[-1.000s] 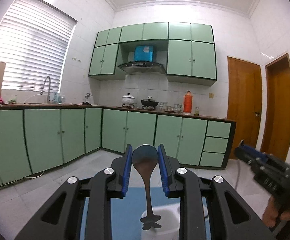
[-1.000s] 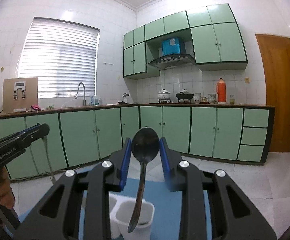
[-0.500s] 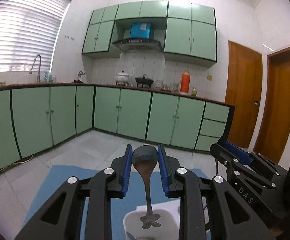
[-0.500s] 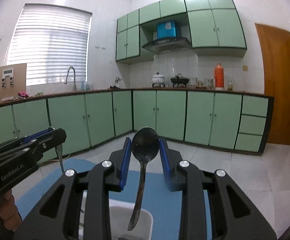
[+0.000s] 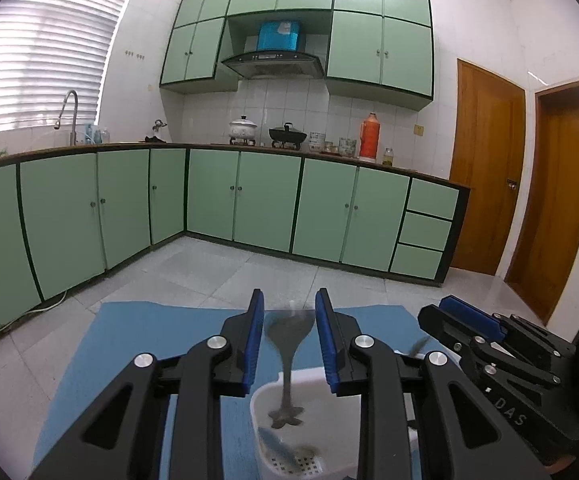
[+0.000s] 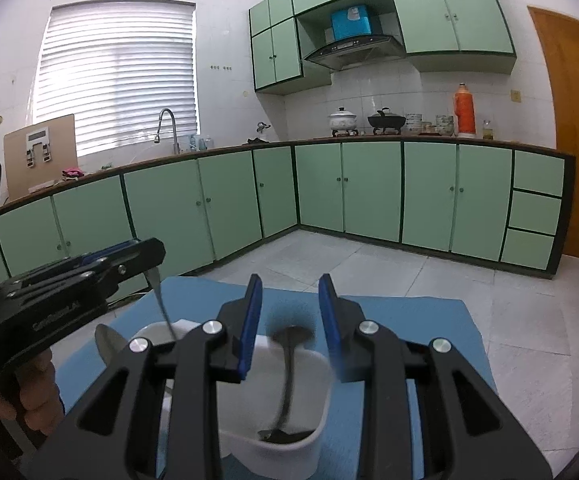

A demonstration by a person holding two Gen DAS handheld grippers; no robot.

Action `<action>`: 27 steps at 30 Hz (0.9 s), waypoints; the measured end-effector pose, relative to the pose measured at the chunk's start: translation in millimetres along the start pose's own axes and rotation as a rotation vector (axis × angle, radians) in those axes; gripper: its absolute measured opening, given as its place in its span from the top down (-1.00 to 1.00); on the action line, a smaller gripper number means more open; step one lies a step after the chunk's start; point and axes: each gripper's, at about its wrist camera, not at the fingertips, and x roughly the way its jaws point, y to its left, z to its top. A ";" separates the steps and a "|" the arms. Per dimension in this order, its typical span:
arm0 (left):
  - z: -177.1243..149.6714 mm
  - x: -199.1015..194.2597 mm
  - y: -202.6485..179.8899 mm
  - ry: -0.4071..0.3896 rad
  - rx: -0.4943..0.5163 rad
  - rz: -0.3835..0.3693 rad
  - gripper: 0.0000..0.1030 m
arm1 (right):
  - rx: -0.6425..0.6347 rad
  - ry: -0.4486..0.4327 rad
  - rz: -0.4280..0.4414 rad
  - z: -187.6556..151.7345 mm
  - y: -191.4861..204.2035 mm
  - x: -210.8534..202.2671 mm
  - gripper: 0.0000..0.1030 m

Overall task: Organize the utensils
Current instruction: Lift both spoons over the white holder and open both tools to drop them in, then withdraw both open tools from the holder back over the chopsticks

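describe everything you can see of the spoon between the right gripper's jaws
The dark metal spoon has an oval bowl at the top and a thin curved handle running down into the white plastic utensil holder, where its end sits near the bottom. It is motion-blurred. It stands roughly upright between the open jaws of the right gripper, with a gap on each side, so it looks released.

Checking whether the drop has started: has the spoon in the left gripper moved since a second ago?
Yes. The spoon, motion-blurred, has slid down between the left gripper's fingers; its bowl no longer tops the blue pads, and its handle end hangs inside the white holder.
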 end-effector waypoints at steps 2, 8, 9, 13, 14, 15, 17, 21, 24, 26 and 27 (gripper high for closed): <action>-0.5 -2.3 0.2 -0.003 0.000 0.002 0.49 | 0.003 0.002 0.003 -0.4 0.2 -4.3 0.45; -3.9 -11.3 -0.6 -0.012 -0.002 0.004 0.42 | 0.043 -0.006 0.020 -0.6 -6.1 -18.7 0.39; -4.8 -13.8 -0.3 -0.015 -0.001 0.006 0.40 | 0.048 -0.007 0.021 -0.3 -9.1 -20.9 0.39; -4.1 -25.8 3.6 -0.039 -0.008 0.018 0.23 | 0.077 -0.016 0.016 -0.9 -17.8 -35.5 0.30; -3.6 -29.9 3.4 -0.045 -0.010 0.020 0.21 | 0.081 -0.017 0.014 -1.1 -19.0 -38.6 0.29; -2.2 -35.4 5.0 -0.056 -0.013 0.023 0.15 | 0.083 -0.019 0.009 -1.2 -19.8 -42.5 0.28; 0.5 -45.0 7.1 -0.070 -0.016 0.030 0.07 | 0.082 -0.023 -0.006 -3.0 -20.1 -53.7 0.20; -2.4 -69.5 10.0 -0.085 -0.007 0.058 -0.37 | 0.077 -0.036 -0.034 -11.4 -16.6 -77.5 -0.25; -12.1 -88.5 12.7 -0.072 -0.016 0.065 -0.61 | 0.065 -0.040 -0.057 -24.4 -11.5 -99.4 -0.63; -21.7 -101.9 14.8 -0.064 -0.028 0.067 -0.70 | 0.061 -0.029 -0.053 -34.3 -7.8 -111.6 -0.72; -27.7 -108.8 15.1 -0.053 -0.035 0.067 -0.73 | 0.060 -0.022 -0.052 -38.2 -6.9 -115.5 -0.74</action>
